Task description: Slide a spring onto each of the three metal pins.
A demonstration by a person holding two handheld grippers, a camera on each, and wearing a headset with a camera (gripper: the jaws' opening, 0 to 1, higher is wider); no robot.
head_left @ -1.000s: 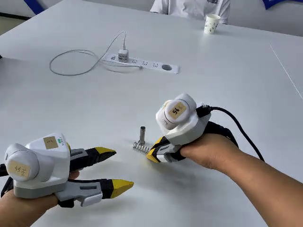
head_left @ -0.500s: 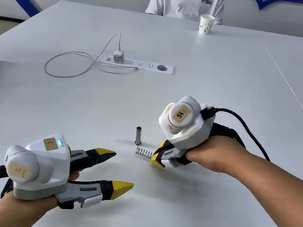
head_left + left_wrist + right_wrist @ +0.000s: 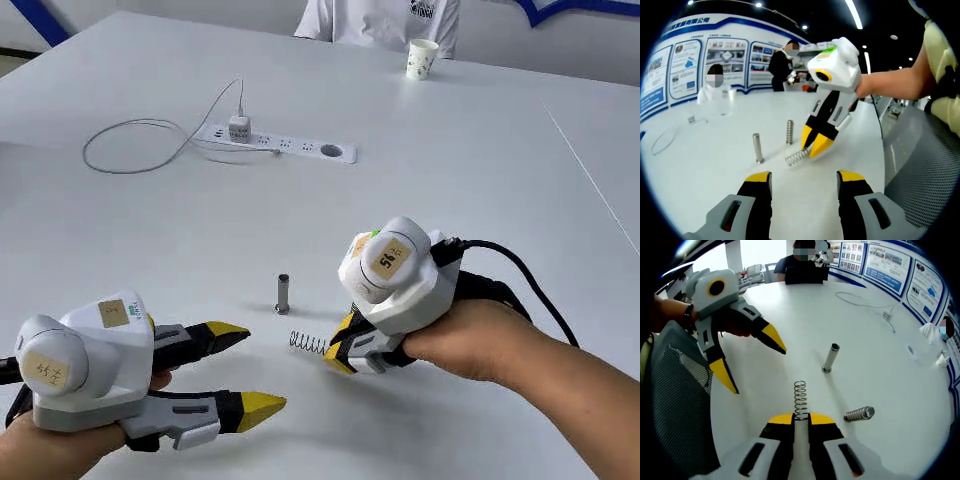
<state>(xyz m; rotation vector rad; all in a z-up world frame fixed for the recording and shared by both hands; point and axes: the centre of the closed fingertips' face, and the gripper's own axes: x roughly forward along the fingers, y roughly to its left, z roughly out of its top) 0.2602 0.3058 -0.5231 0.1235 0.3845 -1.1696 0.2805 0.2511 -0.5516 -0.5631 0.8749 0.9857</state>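
A bare metal pin (image 3: pixel 283 293) stands upright on the white table (image 3: pixel 480 170). My right gripper (image 3: pixel 340 352) is just to its right, shut on one end of a small spring (image 3: pixel 308 343) that lies level and points left. In the right gripper view the spring (image 3: pixel 800 399) sticks out ahead of my right gripper (image 3: pixel 795 419), short of the pin (image 3: pixel 830 357). A second pin (image 3: pixel 859 414) with a spring on it is to the right. My left gripper (image 3: pixel 250 368) hovers open and empty at the near left. Its own view shows the pin (image 3: pixel 757 148), the held spring (image 3: pixel 797 156) and the sprung pin (image 3: pixel 789 132).
A white power strip (image 3: pixel 275 145) with a charger and a looped white cable (image 3: pixel 130 135) lies at the far left. A paper cup (image 3: pixel 421 58) stands near the far edge, by a seated person (image 3: pixel 375 18). A black cable (image 3: pixel 520 282) trails from my right gripper.
My right gripper has drawn the spring a little back from the pin's base, towards me and to the right. The left gripper has stayed open in place. The head camera has shifted.
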